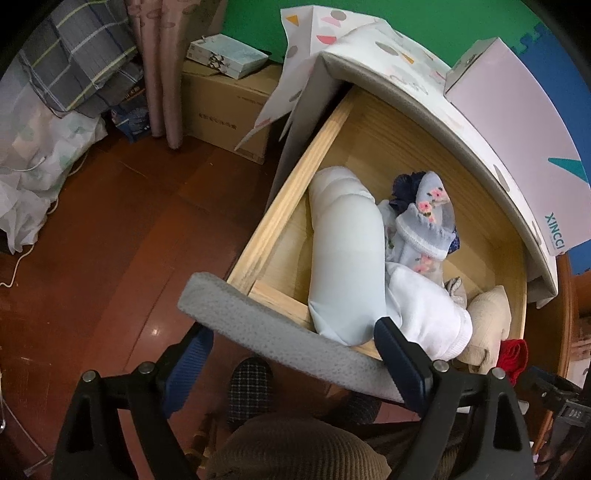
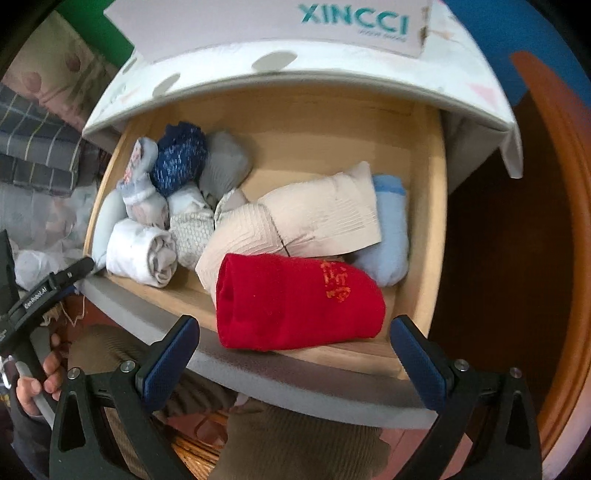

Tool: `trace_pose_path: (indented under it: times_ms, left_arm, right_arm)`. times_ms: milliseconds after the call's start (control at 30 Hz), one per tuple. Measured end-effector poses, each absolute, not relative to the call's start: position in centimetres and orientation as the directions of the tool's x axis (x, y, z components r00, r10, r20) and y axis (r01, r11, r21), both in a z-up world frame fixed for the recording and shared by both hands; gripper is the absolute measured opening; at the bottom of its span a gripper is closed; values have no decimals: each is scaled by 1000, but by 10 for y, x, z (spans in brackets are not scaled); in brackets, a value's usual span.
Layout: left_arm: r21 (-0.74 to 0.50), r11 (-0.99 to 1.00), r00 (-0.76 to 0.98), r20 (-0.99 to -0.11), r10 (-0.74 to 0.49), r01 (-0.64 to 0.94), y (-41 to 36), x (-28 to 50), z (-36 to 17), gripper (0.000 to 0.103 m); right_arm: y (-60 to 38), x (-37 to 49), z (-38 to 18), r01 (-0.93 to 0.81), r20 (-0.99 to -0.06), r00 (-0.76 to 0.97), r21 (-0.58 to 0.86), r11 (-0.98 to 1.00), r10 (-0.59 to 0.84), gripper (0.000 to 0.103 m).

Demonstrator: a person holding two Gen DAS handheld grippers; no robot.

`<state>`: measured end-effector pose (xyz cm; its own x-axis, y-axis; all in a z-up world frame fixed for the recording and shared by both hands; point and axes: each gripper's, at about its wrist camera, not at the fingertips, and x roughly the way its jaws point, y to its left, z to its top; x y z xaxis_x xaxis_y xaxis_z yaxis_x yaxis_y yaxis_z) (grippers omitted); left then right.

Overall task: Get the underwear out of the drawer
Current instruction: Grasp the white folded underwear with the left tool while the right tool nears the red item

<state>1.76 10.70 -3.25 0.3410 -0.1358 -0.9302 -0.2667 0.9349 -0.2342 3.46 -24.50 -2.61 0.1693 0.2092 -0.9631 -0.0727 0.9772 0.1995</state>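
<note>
The wooden drawer (image 2: 424, 206) stands pulled open and holds several rolled garments. A red roll (image 2: 295, 302) lies at its front, beige folded underwear (image 2: 317, 214) behind it, a light blue roll (image 2: 391, 236) to the right. My right gripper (image 2: 291, 350) is open, just in front of the red roll, above the drawer's grey front edge (image 2: 155, 317). My left gripper (image 1: 291, 354) is open over the grey front edge (image 1: 258, 325) at the drawer's left end, near a pale blue roll (image 1: 343, 251) and a white roll (image 1: 424, 314).
A white dotted cabinet top (image 2: 280, 62) overhangs the drawer and carries a XINCCI box (image 2: 351, 22). Cardboard boxes (image 1: 229, 110), a curtain (image 1: 162, 66) and bedding (image 1: 74, 62) stand on the red-brown floor (image 1: 103, 229) to the left. The person's slippers (image 1: 251, 387) are below.
</note>
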Motion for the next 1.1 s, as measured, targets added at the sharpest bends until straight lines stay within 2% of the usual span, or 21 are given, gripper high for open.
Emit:
trace_pose_path:
  times_ms: [300, 467, 567, 633, 733, 900, 1100]
  left_arm:
    - [-156, 959, 385, -921, -55, -237, 103, 13, -17, 91]
    - [-89, 983, 422, -907, -14, -160, 98, 8, -5, 91]
    - [-20, 998, 494, -869, 10, -56, 87, 3, 9, 91]
    - [-1, 999, 530, -848, -18, 32, 78, 3, 19, 91]
    - [-15, 988, 541, -836, -98, 156, 69, 8, 29, 91]
    - [-86, 957, 465, -860, -211, 276, 64, 23, 26, 91]
    - [-52, 903, 373, -900, -227, 426, 32, 35, 20, 91]
  right_arm:
    - [-248, 39, -28, -222, -990, 73, 99, 970, 118, 102]
    - [-252, 43, -38, -278, -998, 34, 47, 959, 59, 101]
    - [-249, 52, -46, -291, -997, 12, 66, 954, 73, 91]
    - [-246, 58, -51, -301, -995, -8, 95, 949, 97, 87]
    - [-241, 65, -60, -310, -993, -35, 118, 943, 113, 87]
    - [-243, 78, -80, -304, -986, -64, 165, 938, 153, 87]
    - [-242, 88, -99, -322, -978, -101, 206, 924, 183, 90]
